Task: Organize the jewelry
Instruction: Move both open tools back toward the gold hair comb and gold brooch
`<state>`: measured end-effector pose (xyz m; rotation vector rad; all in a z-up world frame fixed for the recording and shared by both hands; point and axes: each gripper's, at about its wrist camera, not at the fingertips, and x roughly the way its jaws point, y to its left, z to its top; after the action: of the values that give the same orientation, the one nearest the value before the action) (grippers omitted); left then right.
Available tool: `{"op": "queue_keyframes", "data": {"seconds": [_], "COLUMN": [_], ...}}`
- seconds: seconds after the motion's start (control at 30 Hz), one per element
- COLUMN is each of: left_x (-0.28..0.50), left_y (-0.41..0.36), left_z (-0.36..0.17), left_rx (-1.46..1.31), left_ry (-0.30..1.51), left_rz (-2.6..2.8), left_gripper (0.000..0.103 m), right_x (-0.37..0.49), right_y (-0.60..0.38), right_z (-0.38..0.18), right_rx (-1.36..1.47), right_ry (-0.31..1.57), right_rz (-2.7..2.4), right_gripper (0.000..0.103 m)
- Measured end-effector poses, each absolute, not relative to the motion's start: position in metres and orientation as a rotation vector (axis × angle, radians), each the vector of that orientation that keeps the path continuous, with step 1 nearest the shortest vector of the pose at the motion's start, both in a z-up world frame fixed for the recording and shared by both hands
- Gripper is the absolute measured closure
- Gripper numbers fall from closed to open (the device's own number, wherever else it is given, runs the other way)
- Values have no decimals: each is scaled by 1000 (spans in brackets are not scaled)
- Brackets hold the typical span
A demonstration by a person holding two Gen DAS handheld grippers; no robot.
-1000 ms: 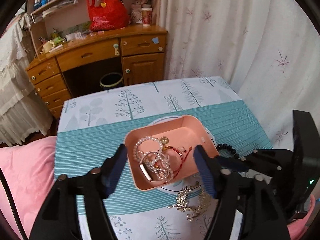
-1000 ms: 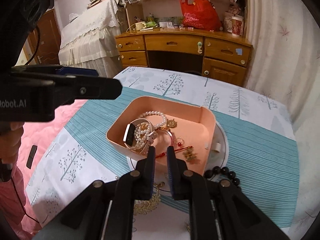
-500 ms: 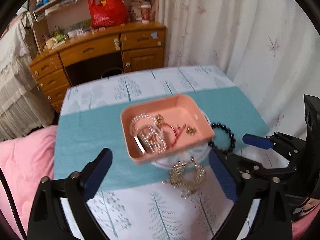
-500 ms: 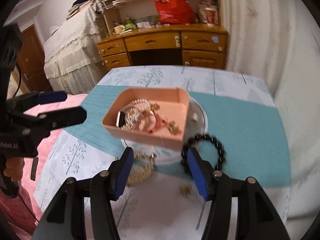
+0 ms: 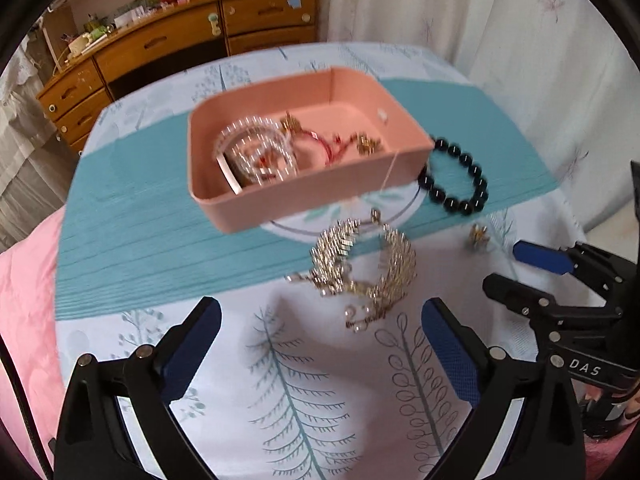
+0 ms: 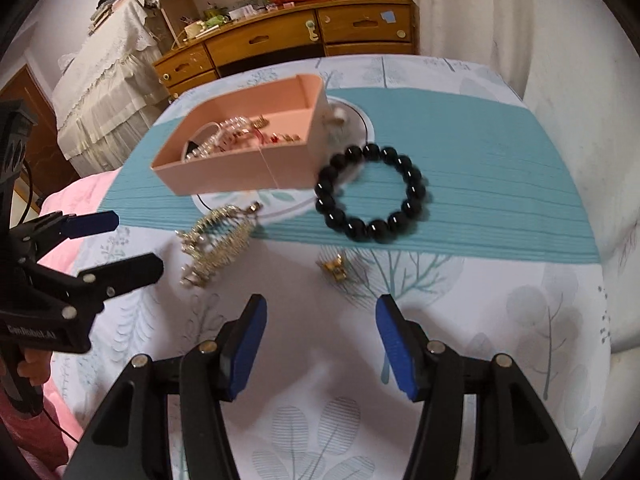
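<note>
A pink tray [image 5: 304,196] [image 6: 240,172] holds pearl bracelets, a red cord and small gold pieces. A gold leafy ornament [image 5: 360,272] [image 6: 218,248] lies on the cloth in front of it, just ahead of my left gripper [image 5: 320,320], which is wide open and empty. A black bead bracelet [image 5: 456,178] [image 6: 370,192] rests right of the tray. A small gold charm [image 5: 478,236] [image 6: 334,266] lies just beyond my right gripper [image 6: 322,308], open with nothing between its fingers. Each gripper shows in the other's view, the right gripper [image 5: 520,274] and the left gripper [image 6: 132,244].
The tray stands on a white round disc [image 6: 360,124] on the teal band of a tree-patterned tablecloth [image 5: 304,400]. Pink bedding [image 5: 24,300] lies off the left edge, a curtain [image 5: 500,20] hangs right, and a wooden desk [image 6: 300,36] stands behind.
The right gripper went from nearly shut to open and the left opened wider. Both sank toward the table and drew back from over the tray to the loose pieces in front.
</note>
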<state>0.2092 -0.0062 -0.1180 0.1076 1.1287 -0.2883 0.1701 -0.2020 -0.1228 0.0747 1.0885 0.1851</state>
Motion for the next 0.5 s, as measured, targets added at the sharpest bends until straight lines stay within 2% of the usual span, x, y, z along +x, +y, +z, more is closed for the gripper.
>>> {"op": "queue_keyframes", "data": {"seconds": [0.33, 0.5], "left_x": [215, 222], "left_y": [-25, -30], "left_z": [-138, -141], "left_rx": [120, 125], "left_ry": [1153, 1136], "left_rz": [-342, -352], "left_gripper": [4, 4], "right_x": [176, 182], "right_y": [-196, -190], "right_z": [-130, -132], "right_rx": [1, -34], "right_ry": [1073, 1078], "right_rz": [181, 196], "right_gripper": [46, 58]}}
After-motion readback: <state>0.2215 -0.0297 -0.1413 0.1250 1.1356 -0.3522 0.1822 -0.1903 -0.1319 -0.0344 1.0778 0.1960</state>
